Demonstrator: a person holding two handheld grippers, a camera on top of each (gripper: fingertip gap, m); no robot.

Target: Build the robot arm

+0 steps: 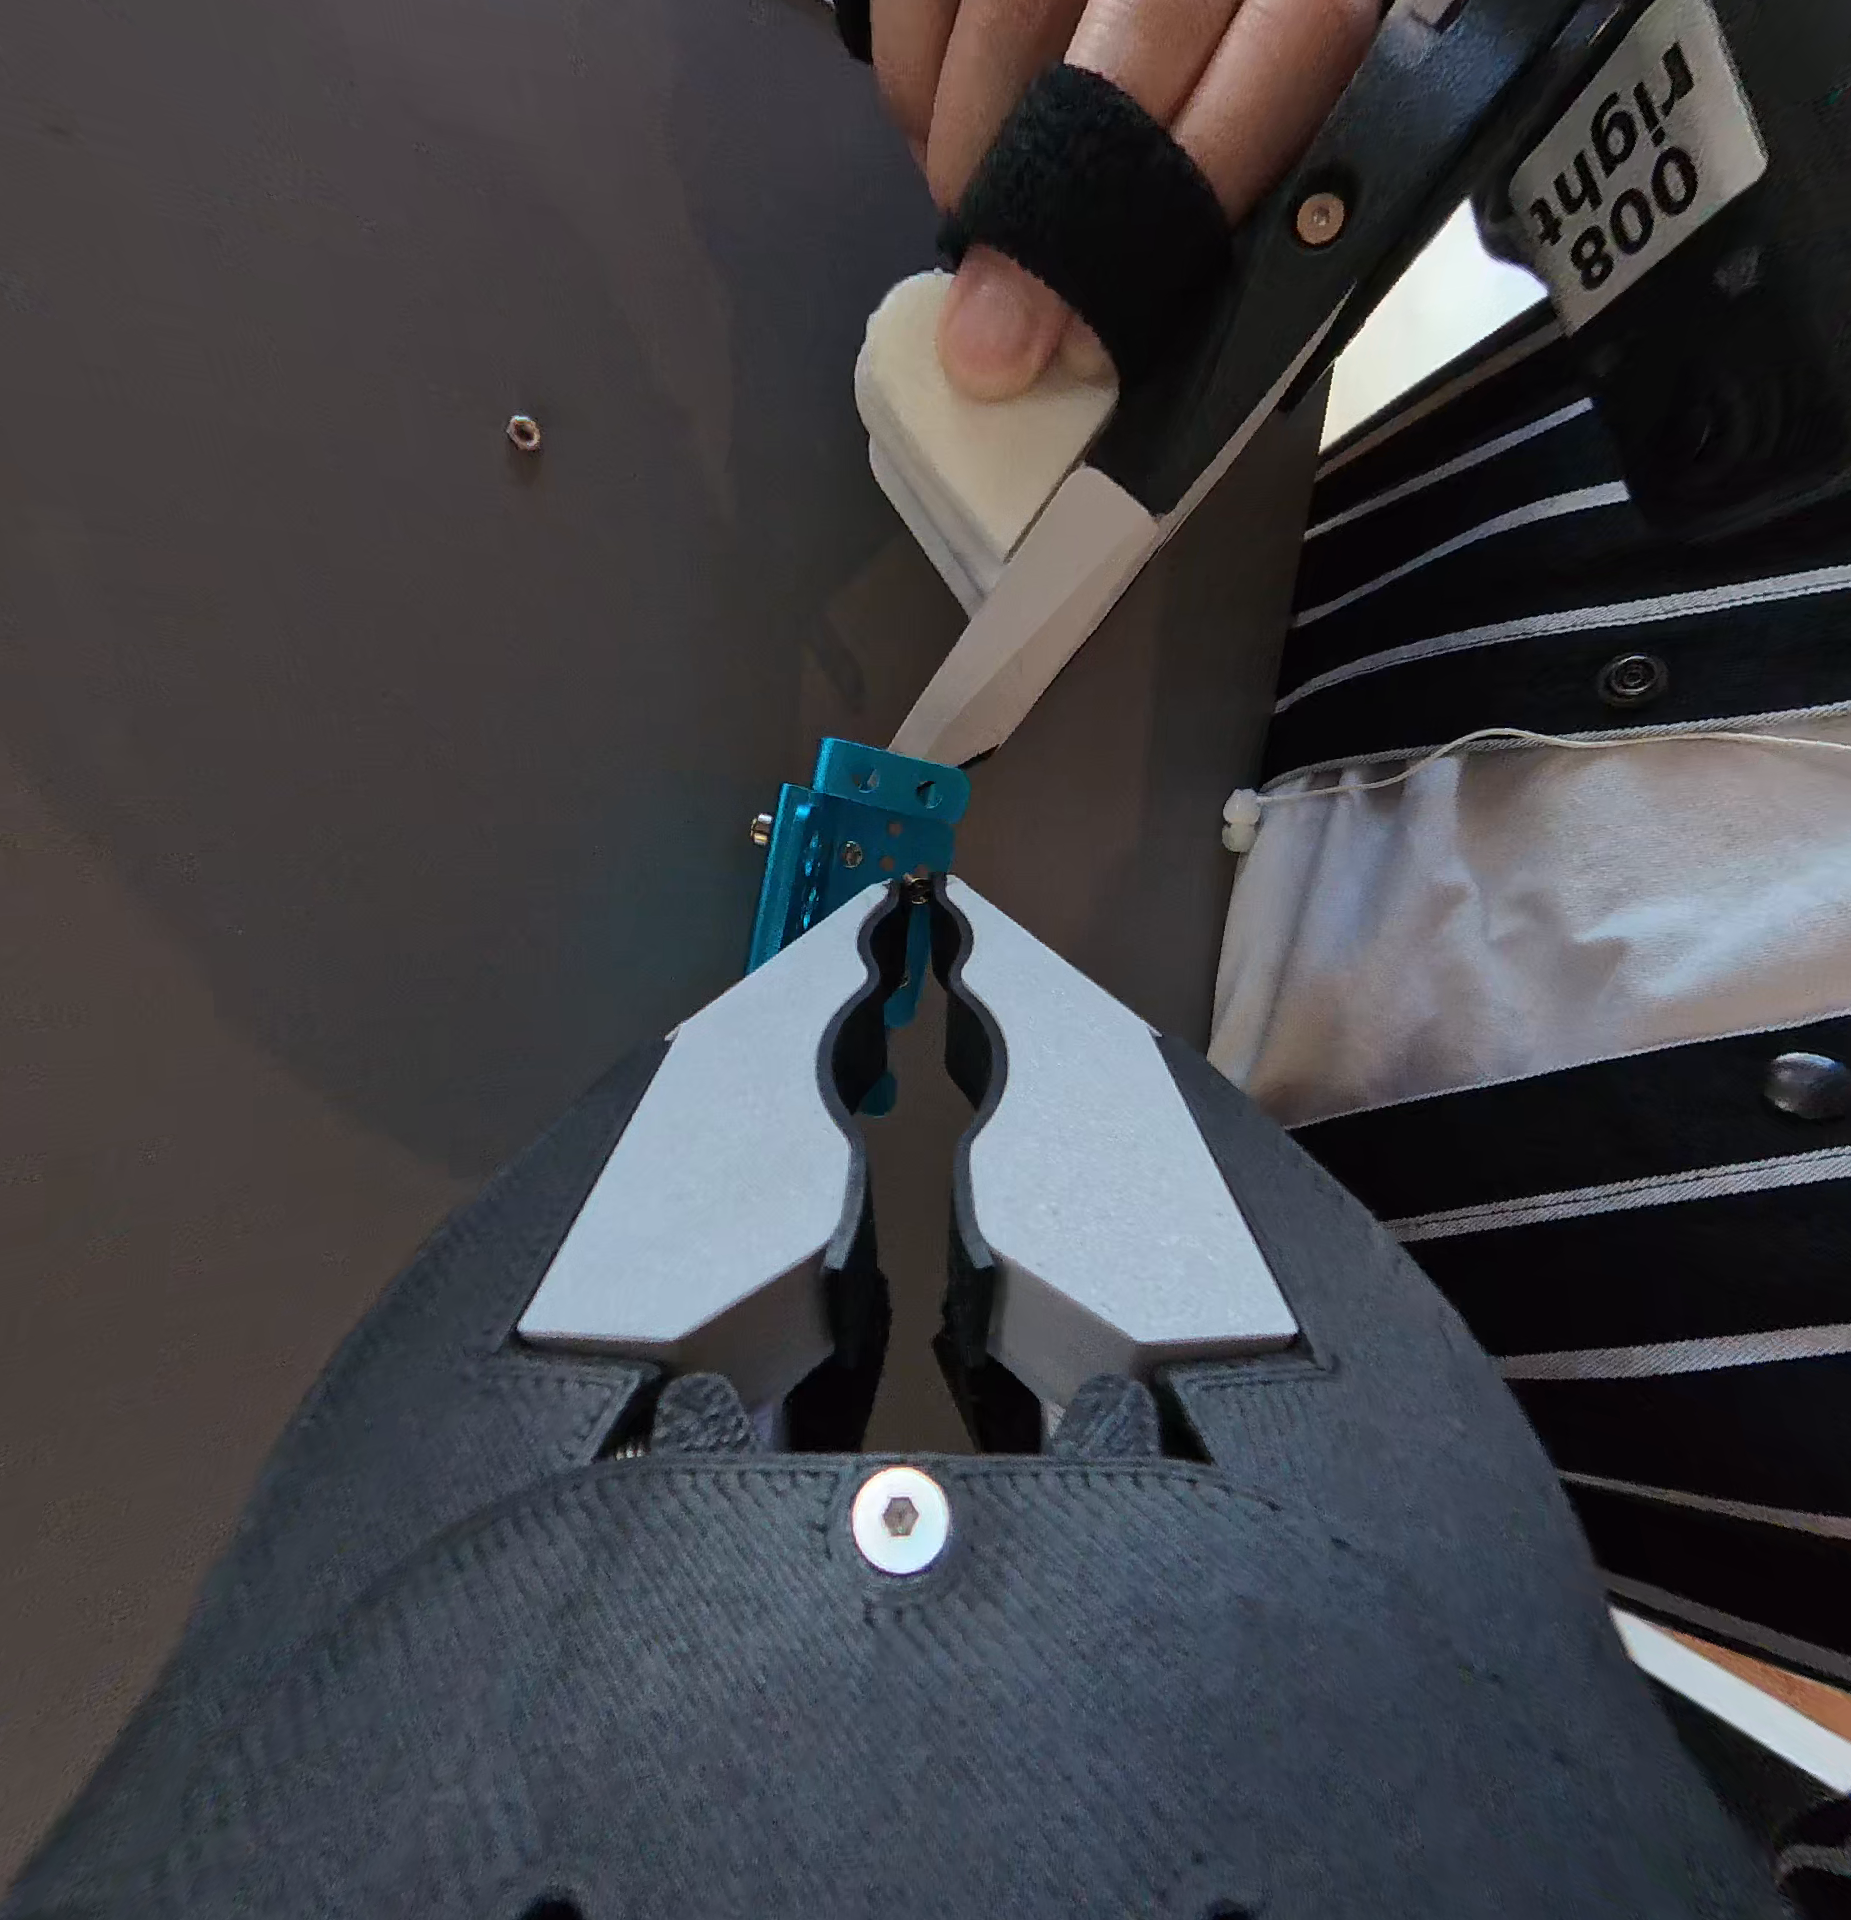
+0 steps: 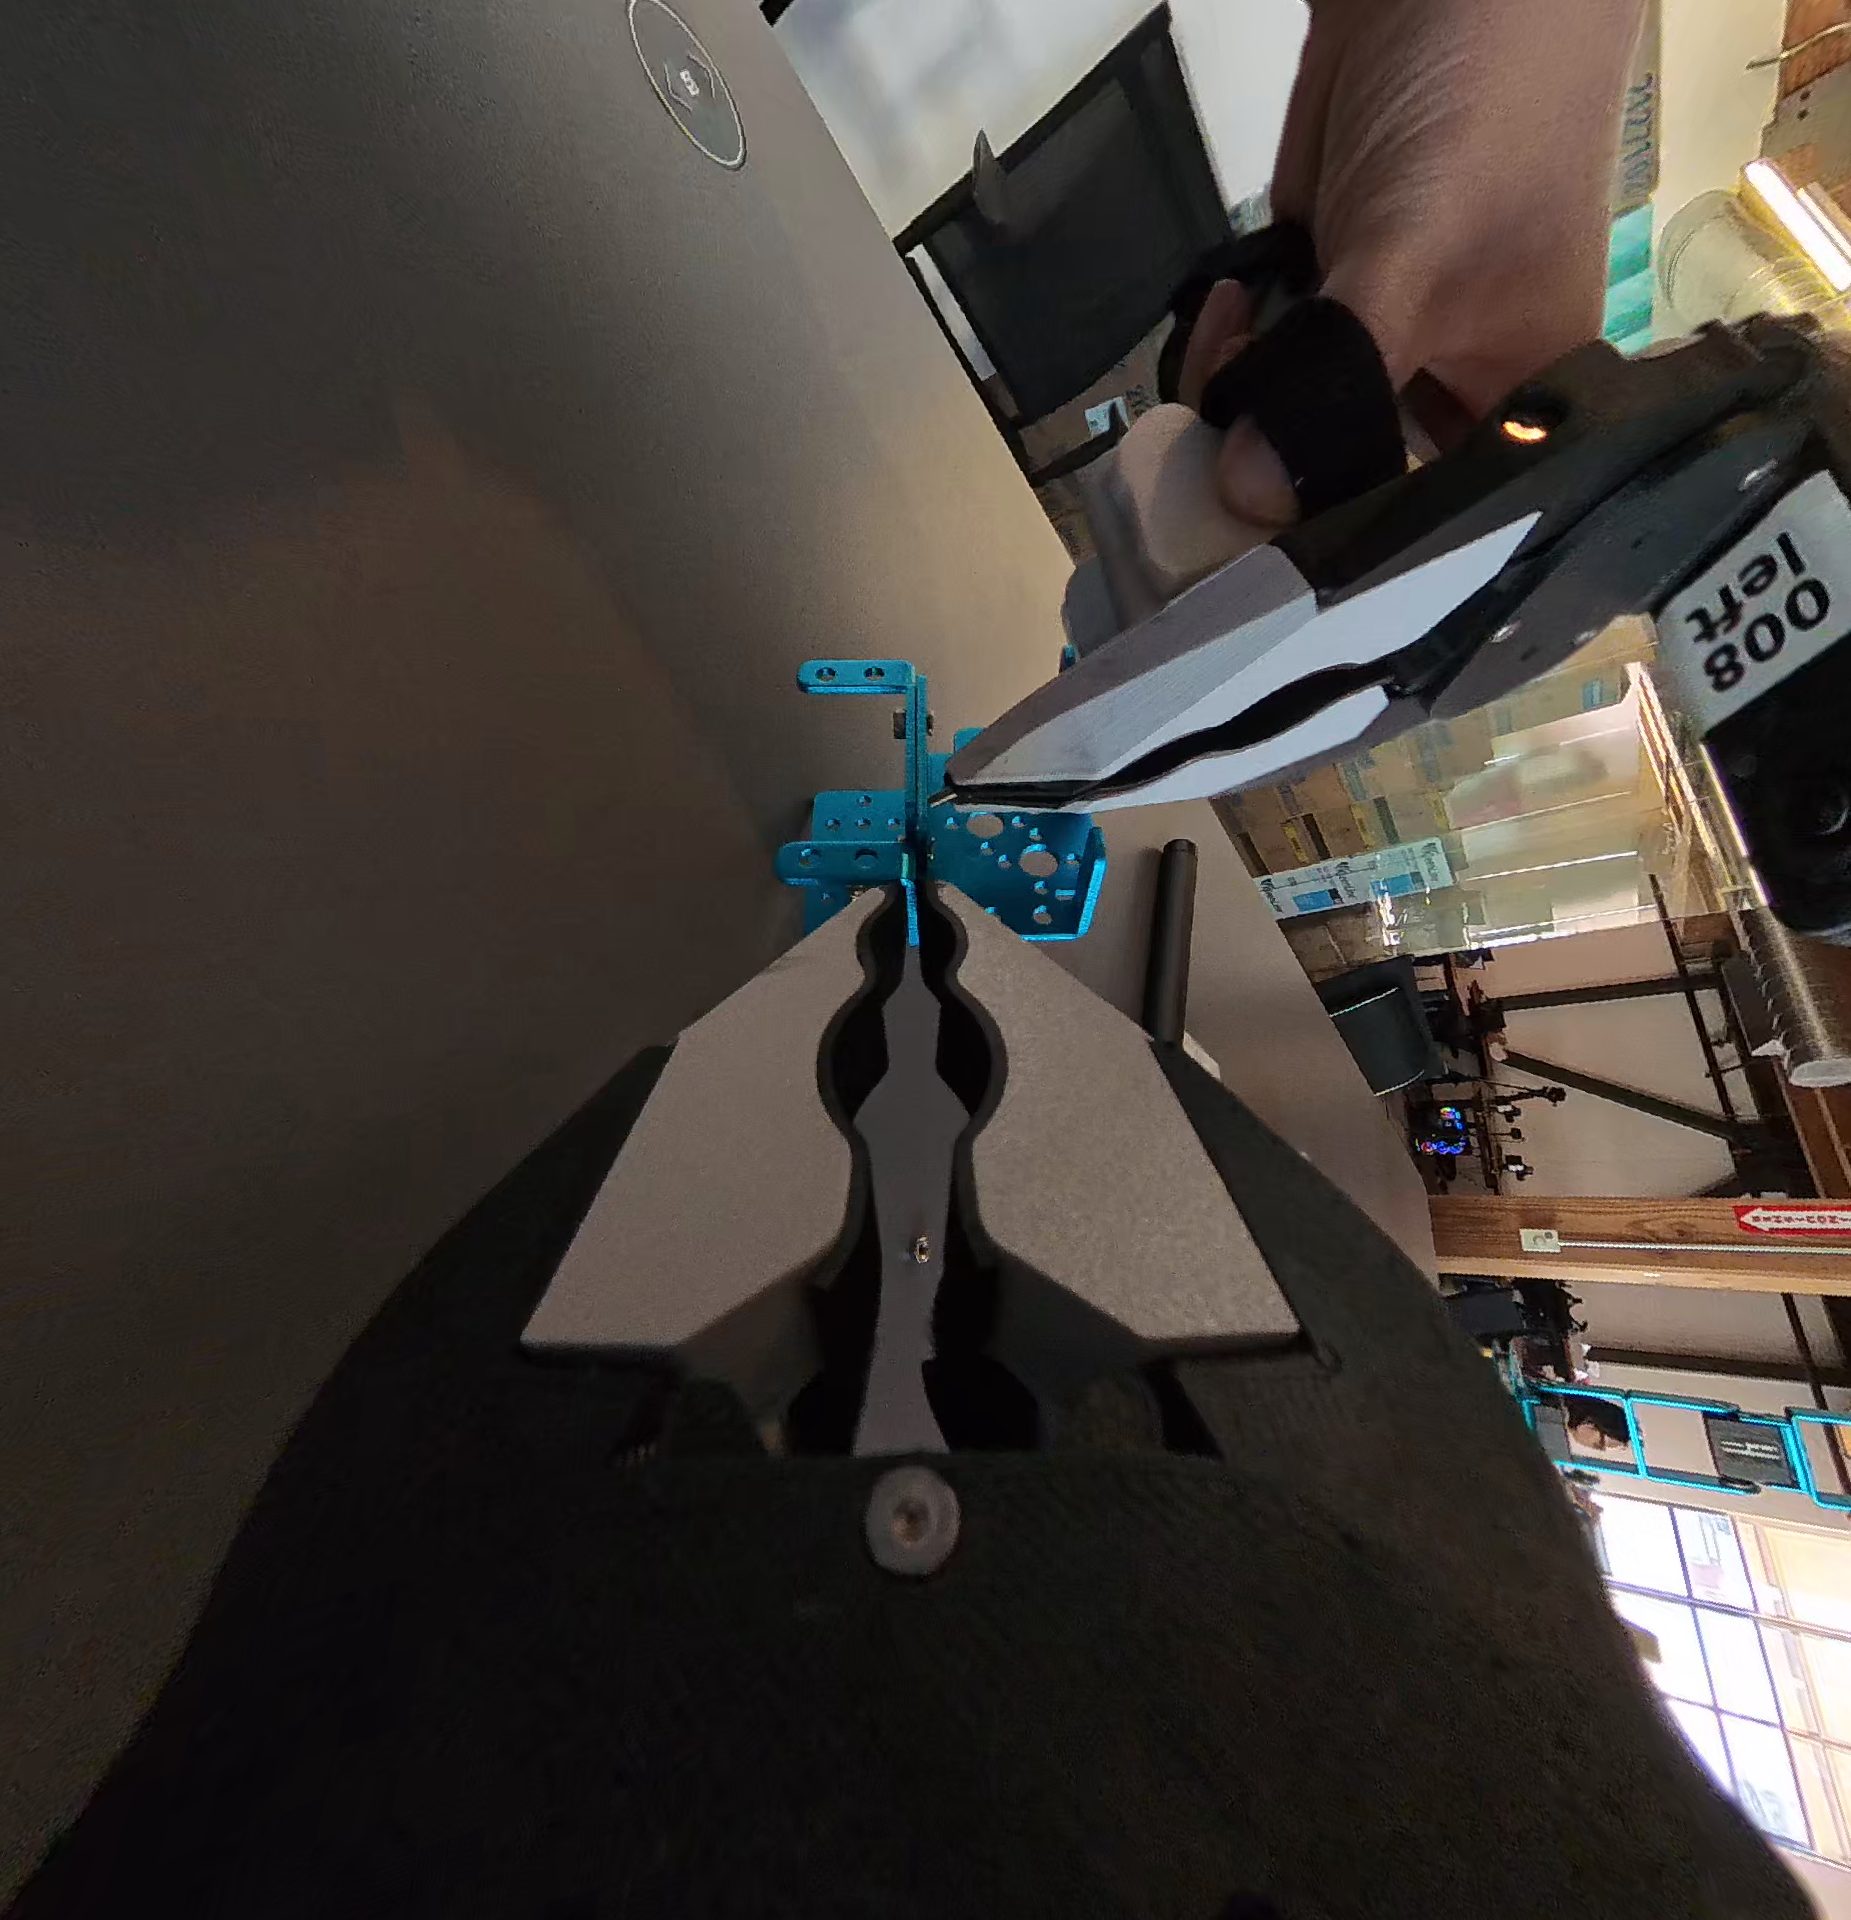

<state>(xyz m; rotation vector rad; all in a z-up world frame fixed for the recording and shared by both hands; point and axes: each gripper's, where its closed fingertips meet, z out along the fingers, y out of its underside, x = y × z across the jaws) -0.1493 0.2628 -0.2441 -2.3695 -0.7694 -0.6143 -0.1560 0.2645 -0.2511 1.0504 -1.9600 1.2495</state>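
Observation:
A blue anodised metal bracket assembly (image 1: 879, 800) with many holes and small screws is held up over a dark grey table (image 1: 277, 727). My left gripper (image 1: 916, 891) is shut on its lower edge, where a small screw head sits between the tips. My right gripper (image 1: 936, 746) comes in from the upper right, tips on the assembly's top. In the right wrist view my right gripper (image 2: 913, 909) is shut on a thin upright plate of the blue assembly (image 2: 1014, 852). The left gripper (image 2: 957, 792) pinches it from the right.
A small loose nut (image 1: 525, 430) lies on the table. A black rod (image 2: 1173, 935) lies behind the assembly. A round printed mark (image 2: 692, 83) is on the table's far part. A person's striped garment (image 1: 1627, 1247) is close on the right. Shelves and windows stand beyond the table edge. The grippers are tip to tip, or close to it. From the right gripper's tips to the small loose nut (image 1: 525, 430) is close to 10 cm.

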